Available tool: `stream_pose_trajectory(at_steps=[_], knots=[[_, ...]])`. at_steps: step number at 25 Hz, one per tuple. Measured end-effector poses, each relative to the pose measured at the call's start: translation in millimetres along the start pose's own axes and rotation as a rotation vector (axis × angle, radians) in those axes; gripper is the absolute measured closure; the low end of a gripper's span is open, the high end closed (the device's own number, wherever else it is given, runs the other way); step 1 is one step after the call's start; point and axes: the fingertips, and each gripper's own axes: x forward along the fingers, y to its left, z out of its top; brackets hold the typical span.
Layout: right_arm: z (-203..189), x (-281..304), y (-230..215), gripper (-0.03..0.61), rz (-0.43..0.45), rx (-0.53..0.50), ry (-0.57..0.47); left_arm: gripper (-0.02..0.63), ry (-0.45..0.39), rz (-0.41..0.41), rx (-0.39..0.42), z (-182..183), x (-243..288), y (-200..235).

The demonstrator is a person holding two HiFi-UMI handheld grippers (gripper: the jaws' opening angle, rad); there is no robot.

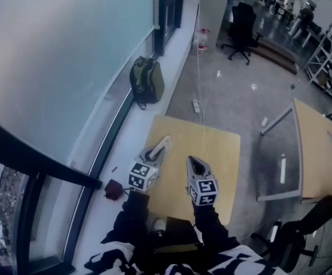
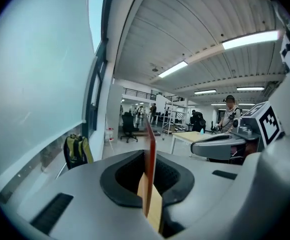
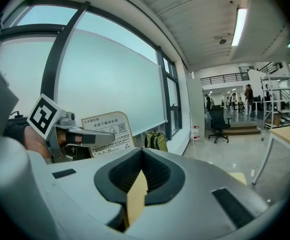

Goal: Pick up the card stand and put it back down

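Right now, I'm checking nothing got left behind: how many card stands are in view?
1: the card stand is clamped in the left claw, over the table. Another could be hidden behind the arms.

We count two grippers, the left gripper [image 1: 154, 152] and the right gripper [image 1: 196, 165], two marker cubes, the left marker cube [image 1: 143, 176] and the right marker cube [image 1: 203, 191], and one card stand [image 3: 107, 133]. We record two wooden tables, the near table [image 1: 212, 153] and the side table [image 1: 315, 148], one green backpack [image 1: 147, 80], one water bottle [image 1: 202, 39], one power strip [image 1: 196, 105] and at least one black office chair [image 1: 240, 24]. Persons and shelving racks in the far hall are too small for us to count reliably.
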Motion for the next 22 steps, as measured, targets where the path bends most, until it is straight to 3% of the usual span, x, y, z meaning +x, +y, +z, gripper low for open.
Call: stream_pose_trajectory(at_steps=[6,22], knots=[[24,-32,36,0.557,0.013,-0.01,-0.07,0.591,-0.113,0.08,0.037,33,-57,-30],[59,-73,77,0.557,0.037,-0.017,-0.191,0.591,-0.225,0.146,0.044,41,-119,-72]])
